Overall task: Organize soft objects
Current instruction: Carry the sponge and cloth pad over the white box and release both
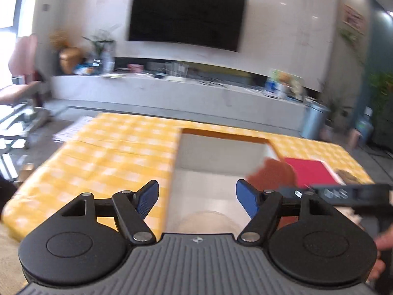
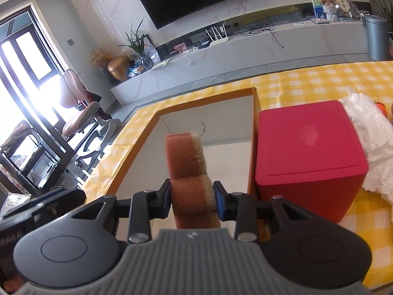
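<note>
Table: yellow checked cloth (image 2: pixel 319 81), open box (image 2: pixel 255 113) in the middle.
Right gripper (image 2: pixel 192 198): squeezes brown sponge (image 2: pixel 189 162) between both fingers.
Left gripper (image 1: pixel 196 200): fingers wide apart, holding nothing.

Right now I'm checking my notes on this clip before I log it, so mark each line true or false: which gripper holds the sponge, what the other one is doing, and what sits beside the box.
1. The right gripper is shut on the brown sponge. True.
2. The left gripper holds a white cloth. False: its jaws stand open with nothing between them.
3. The sponge is over the open orange-rimmed box. True.
4. The red box sits inside the open box. False: it stands on the yellow checked tablecloth, beside the box's right wall.
5. Crumpled white material lies to the right of the red box. True.
</note>
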A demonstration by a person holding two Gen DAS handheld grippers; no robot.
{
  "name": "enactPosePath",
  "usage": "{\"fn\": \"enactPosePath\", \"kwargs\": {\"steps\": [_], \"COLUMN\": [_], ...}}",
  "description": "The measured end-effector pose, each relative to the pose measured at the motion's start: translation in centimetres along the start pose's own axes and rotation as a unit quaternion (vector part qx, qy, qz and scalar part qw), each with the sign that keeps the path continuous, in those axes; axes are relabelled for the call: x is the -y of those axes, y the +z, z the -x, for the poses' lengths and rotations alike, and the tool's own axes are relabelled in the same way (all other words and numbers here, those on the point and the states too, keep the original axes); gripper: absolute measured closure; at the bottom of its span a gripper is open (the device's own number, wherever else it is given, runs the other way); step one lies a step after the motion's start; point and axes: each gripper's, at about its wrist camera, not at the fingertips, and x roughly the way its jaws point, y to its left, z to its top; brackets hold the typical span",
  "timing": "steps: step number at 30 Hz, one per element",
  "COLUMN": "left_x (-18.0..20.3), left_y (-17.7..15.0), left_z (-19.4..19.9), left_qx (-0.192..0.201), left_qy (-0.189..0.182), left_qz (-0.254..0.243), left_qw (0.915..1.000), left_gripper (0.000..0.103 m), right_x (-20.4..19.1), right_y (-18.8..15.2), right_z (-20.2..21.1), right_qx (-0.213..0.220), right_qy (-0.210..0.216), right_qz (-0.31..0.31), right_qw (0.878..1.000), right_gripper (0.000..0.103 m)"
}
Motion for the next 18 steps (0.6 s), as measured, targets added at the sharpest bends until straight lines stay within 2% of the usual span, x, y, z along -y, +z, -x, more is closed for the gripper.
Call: {"fn": "enactPosePath", "kwargs": {"steps": [2,6,9,14,15,16,17,18], "left_x": [-1.0,-2.1,-2.5,-2.4,-2.6,-2.6,-2.6,-2.6], "left_y": [0.2,-0.2,-0.4,-0.7,-0.7,-0.7,-0.7,-0.6], "left_z": [-0.8,-2.0,-2.2,-1.8,-1.8,-1.8,-1.6,-1.5], "left_qx": [-0.008,-0.034,-0.041,-0.042,-0.042,-0.042,-0.04,-0.038], "left_qy": [0.015,0.017,0.017,0.018,0.015,0.01,0.005,0.001], "left_qz": [0.02,0.061,0.072,0.081,0.082,0.082,0.083,0.085], "left_qw": [0.9997,0.9974,0.9964,0.9957,0.9956,0.9957,0.9957,0.9956], "left_gripper": [0.019,0.019,0.019,0.019,0.019,0.02,0.02,0.02], "right_x": [-0.1,-0.5,-0.5,-1.3,-1.4,-1.6,-1.9,-2.3], "right_y": [-0.3,-1.2,-2.2,-3.4,-3.5,-3.6,-3.5,-3.5], "right_z": [-0.8,-2.8,-4.5,-6.4,-6.7,-7.0,-7.1,-6.9], "right_qx": [-0.006,-0.017,-0.035,-0.054,-0.064,-0.076,-0.085,-0.082], "right_qy": [0.008,0.025,0.048,0.088,0.1,0.103,0.097,0.088], "right_qz": [-0.02,-0.059,-0.101,-0.125,-0.127,-0.122,-0.111,-0.095], "right_qw": [1.0,0.998,0.993,0.987,0.985,0.984,0.986,0.988], "right_gripper": [0.069,0.069,0.07,0.067,0.061,0.043,0.035,0.033]}}
